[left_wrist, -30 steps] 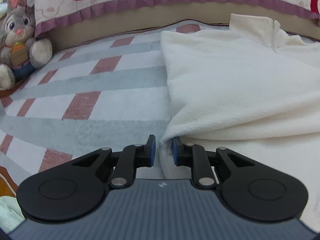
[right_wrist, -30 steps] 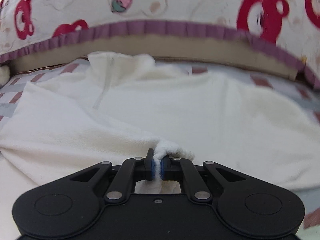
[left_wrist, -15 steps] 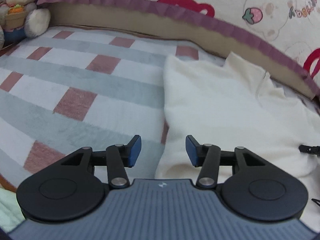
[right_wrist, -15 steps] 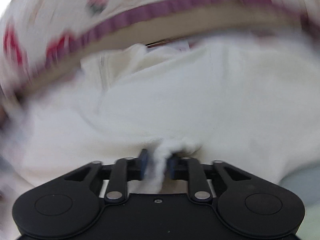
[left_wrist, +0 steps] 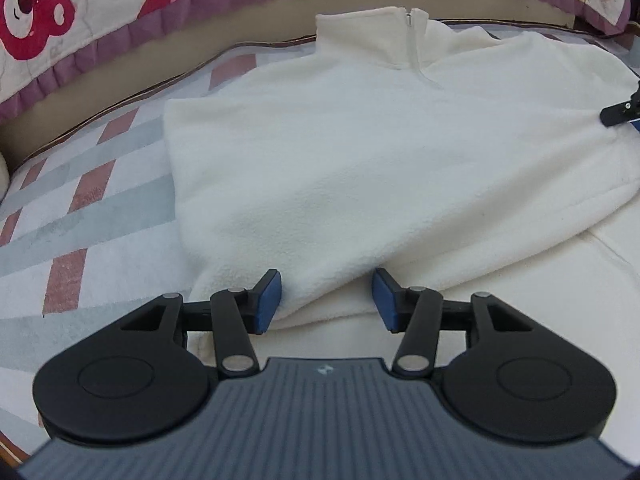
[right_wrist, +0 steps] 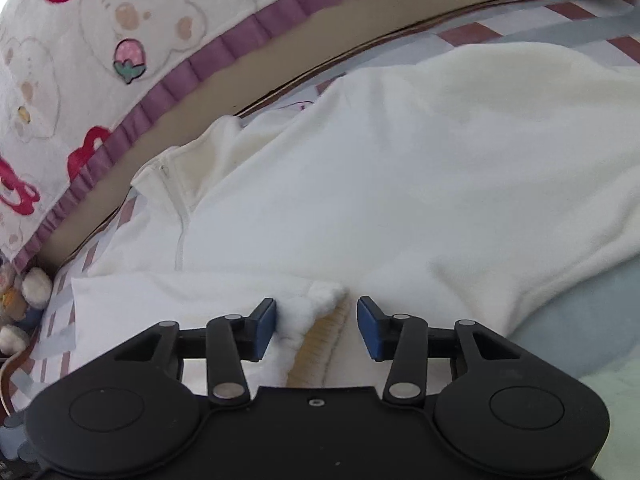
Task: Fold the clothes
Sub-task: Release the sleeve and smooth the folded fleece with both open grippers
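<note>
Both tools have just been opening: the right tool (right_wrist: 316, 322) has let go of the white fleece (right_wrist: 400, 200) cuff, which now lies loose between its jaws, while the left tool (left_wrist: 326, 300) now straddles a fold.

A checked bedspread (left_wrist: 92, 216) in grey, white and dusty red is covering the bed; a bear-print quilt (left_wrist: 80, 12) is lying along its twelve o'clock edge.

plush toy (right_wrist: 24, 300) (edge-cut)
</note>
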`<state>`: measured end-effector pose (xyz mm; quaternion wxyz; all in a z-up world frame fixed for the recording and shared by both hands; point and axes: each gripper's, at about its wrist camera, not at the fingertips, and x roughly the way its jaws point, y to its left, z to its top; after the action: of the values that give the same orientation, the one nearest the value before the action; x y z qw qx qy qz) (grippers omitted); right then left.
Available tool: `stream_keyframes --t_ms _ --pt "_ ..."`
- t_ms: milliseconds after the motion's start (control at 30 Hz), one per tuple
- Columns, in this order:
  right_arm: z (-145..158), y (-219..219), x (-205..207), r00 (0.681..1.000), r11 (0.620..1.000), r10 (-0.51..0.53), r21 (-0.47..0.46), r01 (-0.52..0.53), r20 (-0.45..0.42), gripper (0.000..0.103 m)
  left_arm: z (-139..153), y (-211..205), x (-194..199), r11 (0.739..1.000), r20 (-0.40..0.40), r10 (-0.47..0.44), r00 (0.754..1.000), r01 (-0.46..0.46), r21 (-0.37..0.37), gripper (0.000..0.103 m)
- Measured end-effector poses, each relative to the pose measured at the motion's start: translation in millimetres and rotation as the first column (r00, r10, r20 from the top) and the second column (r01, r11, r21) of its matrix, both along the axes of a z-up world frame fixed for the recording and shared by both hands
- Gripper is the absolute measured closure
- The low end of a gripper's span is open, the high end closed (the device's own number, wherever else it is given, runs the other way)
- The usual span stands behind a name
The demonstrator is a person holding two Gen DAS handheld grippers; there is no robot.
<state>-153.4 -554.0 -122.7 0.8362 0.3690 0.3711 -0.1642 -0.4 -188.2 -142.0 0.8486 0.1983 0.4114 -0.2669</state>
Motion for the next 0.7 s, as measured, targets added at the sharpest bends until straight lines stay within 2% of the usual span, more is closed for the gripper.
stream_keyframes --t_ms 167,300,400,500,533,600,700 --pt "39.1 -31.0 -40.8 0.991 0.990 -0.131 -0.053 0.131 0.018 0.053 19.2 -6.3 3.6 0.997 -0.037 0.012 0.999 -0.015 -0.081 0.053" --pt "58.2 -88.5 -98.2 0.968 0.967 -0.251 -0.039 0.251 0.001 0.052 45.4 -45.4 0.9 0.983 -0.018 -0.003 1.000 -0.001 -0.186 0.053" --pt "40.1 -149.7 -142.1 0.911 0.906 -0.411 0.091 0.413 -0.040 0.051 51.3 -86.0 -2.8 0.965 -0.047 -0.051 0.998 0.037 -0.260 0.053" --pt "15.4 -208.2 -177.7 0.838 0.810 -0.531 0.212 0.546 -0.128 0.051 49.0 -128.7 -8.8 0.951 -0.073 -0.121 0.990 0.094 -0.293 0.053" --pt "7.4 -224.1 -186.5 0.816 0.784 -0.557 0.223 0.579 -0.156 0.051 47.6 -141.5 -12.3 0.950 -0.060 -0.152 0.987 0.129 -0.284 0.053" --pt "-8.0 -243.5 -194.4 0.790 0.770 -0.586 0.181 0.612 -0.180 0.051 45.1 -164.2 -18.8 0.942 -0.027 -0.214 0.977 0.198 -0.272 0.054" --pt "-24.2 -260.9 -201.1 0.763 0.755 -0.627 0.117 0.645 -0.160 0.051 46.4 -201.8 -29.2 0.900 -0.005 -0.323 0.946 0.306 -0.310 0.054"
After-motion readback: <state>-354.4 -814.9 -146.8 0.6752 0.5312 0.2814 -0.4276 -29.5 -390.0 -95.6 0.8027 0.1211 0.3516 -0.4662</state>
